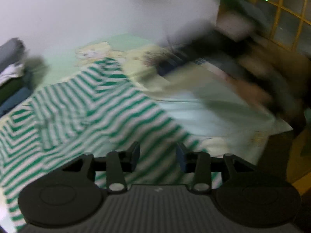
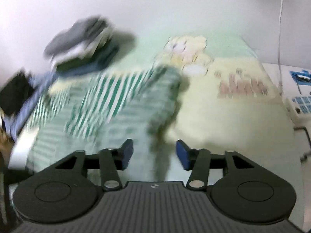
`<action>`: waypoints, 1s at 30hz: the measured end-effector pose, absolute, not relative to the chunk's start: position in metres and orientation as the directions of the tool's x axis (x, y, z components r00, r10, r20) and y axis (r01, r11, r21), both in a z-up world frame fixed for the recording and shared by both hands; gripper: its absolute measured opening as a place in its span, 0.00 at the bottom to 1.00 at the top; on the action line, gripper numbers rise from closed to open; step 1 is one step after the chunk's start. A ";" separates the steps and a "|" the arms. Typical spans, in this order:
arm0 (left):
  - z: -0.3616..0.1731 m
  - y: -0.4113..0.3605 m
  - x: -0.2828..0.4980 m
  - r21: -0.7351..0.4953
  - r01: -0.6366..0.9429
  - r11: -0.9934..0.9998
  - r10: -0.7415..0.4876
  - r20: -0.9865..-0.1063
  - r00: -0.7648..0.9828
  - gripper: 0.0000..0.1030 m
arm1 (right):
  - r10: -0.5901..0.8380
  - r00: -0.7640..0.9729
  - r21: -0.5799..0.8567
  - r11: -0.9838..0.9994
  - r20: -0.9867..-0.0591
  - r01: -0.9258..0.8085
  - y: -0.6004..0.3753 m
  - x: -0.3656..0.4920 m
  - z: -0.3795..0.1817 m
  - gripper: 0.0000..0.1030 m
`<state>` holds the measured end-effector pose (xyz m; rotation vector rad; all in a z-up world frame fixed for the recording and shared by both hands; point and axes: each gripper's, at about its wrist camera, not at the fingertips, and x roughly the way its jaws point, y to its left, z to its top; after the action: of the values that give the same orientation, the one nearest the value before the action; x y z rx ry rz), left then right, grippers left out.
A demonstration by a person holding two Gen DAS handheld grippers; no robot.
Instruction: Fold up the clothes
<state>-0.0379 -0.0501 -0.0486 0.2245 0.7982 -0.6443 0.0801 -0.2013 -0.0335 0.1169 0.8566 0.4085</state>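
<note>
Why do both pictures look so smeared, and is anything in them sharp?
Left wrist view: the striped shirt is softly blurred, the right side streaked; only the left gripper looks crisp. Right wrist view: the shirt and the clothes pile are heavily smeared; the right gripper stays sharp. Both views bulge like a fisheye.

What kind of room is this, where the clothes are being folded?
Probably a bedroom at home. A green-and-white striped garment lies spread on a bed covered with a pale cartoon-print sheet, and a stack of folded clothes sits by a plain white wall.
</note>
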 end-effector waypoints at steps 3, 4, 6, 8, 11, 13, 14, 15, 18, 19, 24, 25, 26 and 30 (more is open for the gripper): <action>-0.062 -0.076 -0.047 -0.055 0.616 0.786 -0.434 -0.758 0.487 0.43 | 0.450 0.548 0.354 0.893 -0.705 -0.278 -0.213 0.147 -0.050 0.58; -0.067 -0.084 -0.049 -0.058 0.615 0.786 -0.427 -0.770 0.474 0.43 | 0.459 0.539 0.374 0.888 -0.706 -0.266 -0.214 0.169 -0.059 0.59; -0.076 -0.092 -0.053 -0.069 0.612 0.788 -0.414 -0.795 0.444 0.43 | 0.442 0.534 0.368 0.897 -0.721 -0.245 -0.210 0.201 -0.075 0.59; -0.085 -0.098 -0.059 -0.083 0.611 0.787 -0.404 -0.819 0.409 0.43 | 0.436 0.508 0.364 0.900 -0.743 -0.239 -0.201 0.223 -0.090 0.59; -0.088 -0.102 -0.070 -0.051 0.620 0.783 -0.390 -0.816 0.426 0.47 | 0.494 0.489 0.424 0.869 -0.719 -0.254 -0.198 0.240 -0.095 0.23; -0.088 -0.104 -0.075 -0.047 0.630 0.775 -0.391 -0.819 0.420 0.49 | 0.507 0.521 0.421 0.862 -0.687 -0.284 -0.193 0.248 -0.089 0.14; -0.088 -0.104 -0.076 -0.056 0.641 0.766 -0.400 -0.821 0.406 0.54 | 0.500 0.542 0.396 0.866 -0.675 -0.305 -0.189 0.251 -0.084 0.13; -0.088 -0.105 -0.078 -0.066 0.652 0.756 -0.410 -0.824 0.392 0.54 | 0.486 0.554 0.367 0.874 -0.675 -0.319 -0.183 0.255 -0.082 0.12; -0.090 -0.107 -0.081 -0.065 0.685 0.726 -0.422 -0.828 0.369 0.57 | 0.451 0.550 0.289 0.888 -0.703 -0.359 -0.169 0.263 -0.094 0.11; -0.091 -0.108 -0.081 -0.062 0.693 0.718 -0.425 -0.828 0.366 0.58 | 0.445 0.546 0.266 0.887 -0.710 -0.377 -0.165 0.265 -0.100 0.12; -0.089 -0.099 -0.073 -0.127 0.690 0.713 -0.461 -0.826 0.324 0.60 | 0.428 0.610 0.192 0.890 -0.667 -0.414 -0.182 0.246 -0.090 0.46; -0.088 -0.098 -0.071 -0.141 0.685 0.714 -0.468 -0.824 0.318 0.60 | 0.405 0.642 0.182 0.905 -0.651 -0.385 -0.191 0.242 -0.082 0.51; -0.088 -0.097 -0.071 -0.147 0.686 0.713 -0.472 -0.823 0.314 0.61 | 0.394 0.682 0.173 0.913 -0.617 -0.370 -0.199 0.238 -0.074 0.50; -0.087 -0.097 -0.070 -0.161 0.689 0.707 -0.485 -0.820 0.306 0.65 | 0.569 0.598 0.255 0.810 -0.565 -0.529 -0.206 0.206 -0.050 0.49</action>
<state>-0.0698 -0.0966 -0.0871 0.2373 0.9893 -0.7860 0.2057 -0.2057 -0.0497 0.0632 0.6778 0.6369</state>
